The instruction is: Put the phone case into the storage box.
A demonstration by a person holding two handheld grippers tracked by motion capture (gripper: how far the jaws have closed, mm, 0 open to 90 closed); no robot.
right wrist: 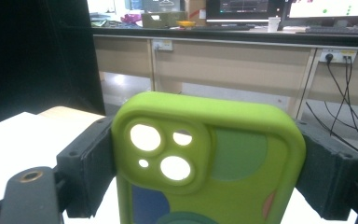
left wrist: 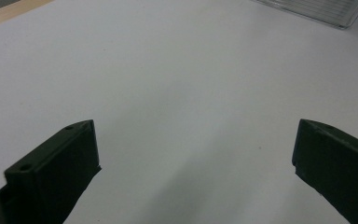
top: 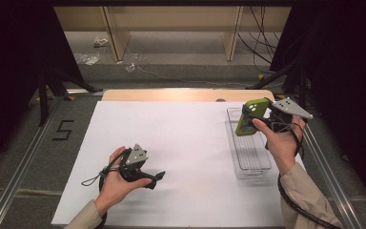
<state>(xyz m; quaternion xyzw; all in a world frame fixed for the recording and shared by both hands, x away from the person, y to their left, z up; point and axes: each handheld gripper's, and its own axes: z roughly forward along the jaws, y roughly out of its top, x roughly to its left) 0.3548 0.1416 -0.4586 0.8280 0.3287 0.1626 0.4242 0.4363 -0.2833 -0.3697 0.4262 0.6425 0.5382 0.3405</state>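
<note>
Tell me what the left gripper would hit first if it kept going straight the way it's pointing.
Most likely the white sheet: the left gripper, jaws open and empty, angles down onto it. The clear tray lies farther off to one side, probably outside that line.

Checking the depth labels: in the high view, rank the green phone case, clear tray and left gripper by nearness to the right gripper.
1. green phone case: clamped in the right gripper.
2. clear tray: just below it.
3. left gripper: across the white sheet, left.

white sheet [top: 181,143] on table | wooden edge [top: 171,95] beyond | desks [right wrist: 242,60], monitors [right wrist: 242,7] behind
</note>
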